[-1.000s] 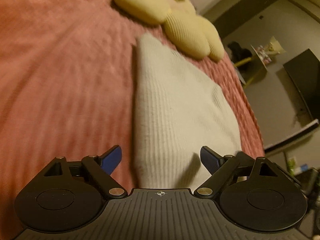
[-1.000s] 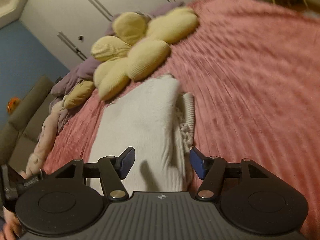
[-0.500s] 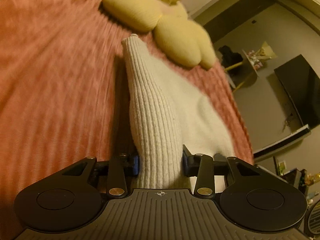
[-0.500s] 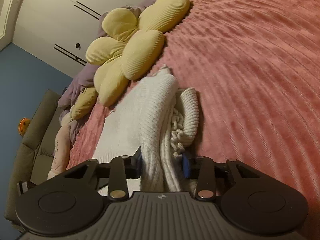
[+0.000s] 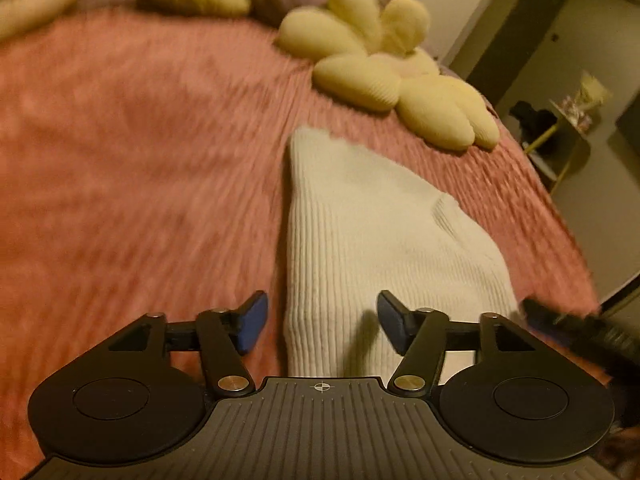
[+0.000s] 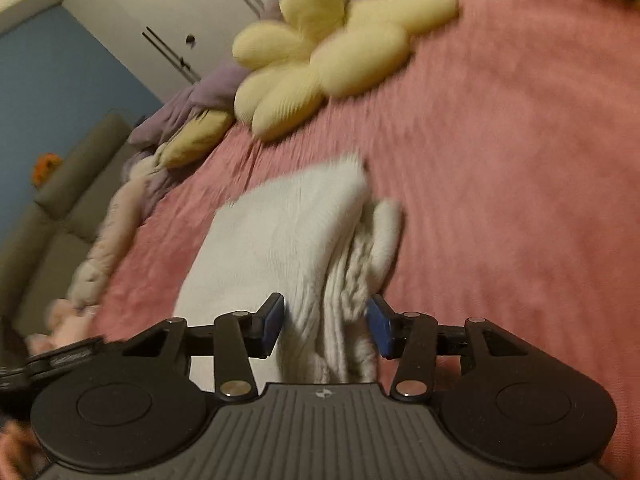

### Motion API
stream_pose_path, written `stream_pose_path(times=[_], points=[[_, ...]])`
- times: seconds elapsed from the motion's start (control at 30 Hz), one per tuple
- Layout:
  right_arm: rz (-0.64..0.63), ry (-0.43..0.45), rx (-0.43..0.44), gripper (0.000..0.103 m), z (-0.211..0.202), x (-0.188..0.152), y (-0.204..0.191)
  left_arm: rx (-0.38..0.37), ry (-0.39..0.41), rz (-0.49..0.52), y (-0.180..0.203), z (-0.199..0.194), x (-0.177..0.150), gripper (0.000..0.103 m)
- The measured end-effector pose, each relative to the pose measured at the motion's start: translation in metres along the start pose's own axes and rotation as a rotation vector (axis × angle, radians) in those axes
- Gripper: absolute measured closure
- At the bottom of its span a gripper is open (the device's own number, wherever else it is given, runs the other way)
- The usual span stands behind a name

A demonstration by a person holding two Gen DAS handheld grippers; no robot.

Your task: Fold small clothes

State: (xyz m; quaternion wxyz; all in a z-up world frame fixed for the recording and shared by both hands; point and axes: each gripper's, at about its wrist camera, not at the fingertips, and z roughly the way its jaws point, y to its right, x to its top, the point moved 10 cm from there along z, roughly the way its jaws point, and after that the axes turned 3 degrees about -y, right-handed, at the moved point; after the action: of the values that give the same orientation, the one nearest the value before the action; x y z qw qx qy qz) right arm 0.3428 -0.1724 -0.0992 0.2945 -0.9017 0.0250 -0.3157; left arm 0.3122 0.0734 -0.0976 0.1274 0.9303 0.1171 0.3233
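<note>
Item: white ribbed knit garment, lying folded on a pink textured bedspread, its near end reaching under both tools. In the right wrist view the same garment is showing stacked layers along its right edge, with a chunkier cable-knit fold peeking out beside the bedspread.

Left gripper: fingers standing wide apart, blue pads flanking the near end of the knit without touching it; nothing is being held. A shadow is falling on the fabric by the right-side pad.

Right gripper: fingers parted to a moderate gap, straddling the bunched near edge of the garment; blue pads sitting just beside the fabric, and whether they are touching it cannot be told through the motion blur.

Surroundings: yellow flower-shaped cushion resting on the bedspread beyond the far tip of the garment, apart from it; seen again in the right wrist view. Lilac bedding and a second yellow pillow are lying at the bed's far left edge. White wardrobe doors are standing behind.
</note>
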Motion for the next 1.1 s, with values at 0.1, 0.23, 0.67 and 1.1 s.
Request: stream_pose_path(times=[0.1,0.23,0.67,1.1], points=[[-0.127,0.075,-0.07,0.058,-0.016,0.015,-0.023,0.03,0.034,0.05,0.013,0.003,0.011,0.027],[-0.346,0.142,-0.209,0.078,-0.001,0.027,-0.054,0.12,0.137,0.049,0.019,0.014,0.037,0.018],[-0.368,0.222,-0.379,0.083,0.092,0.047,-0.047,0.259,0.187,-0.058,-0.007,0.101,0.06,0.009],[-0.195,0.244,-0.452,0.057,0.111,0.046,0.011,0.263,0.247,-0.075,-0.011,0.116,0.05,0.003]])
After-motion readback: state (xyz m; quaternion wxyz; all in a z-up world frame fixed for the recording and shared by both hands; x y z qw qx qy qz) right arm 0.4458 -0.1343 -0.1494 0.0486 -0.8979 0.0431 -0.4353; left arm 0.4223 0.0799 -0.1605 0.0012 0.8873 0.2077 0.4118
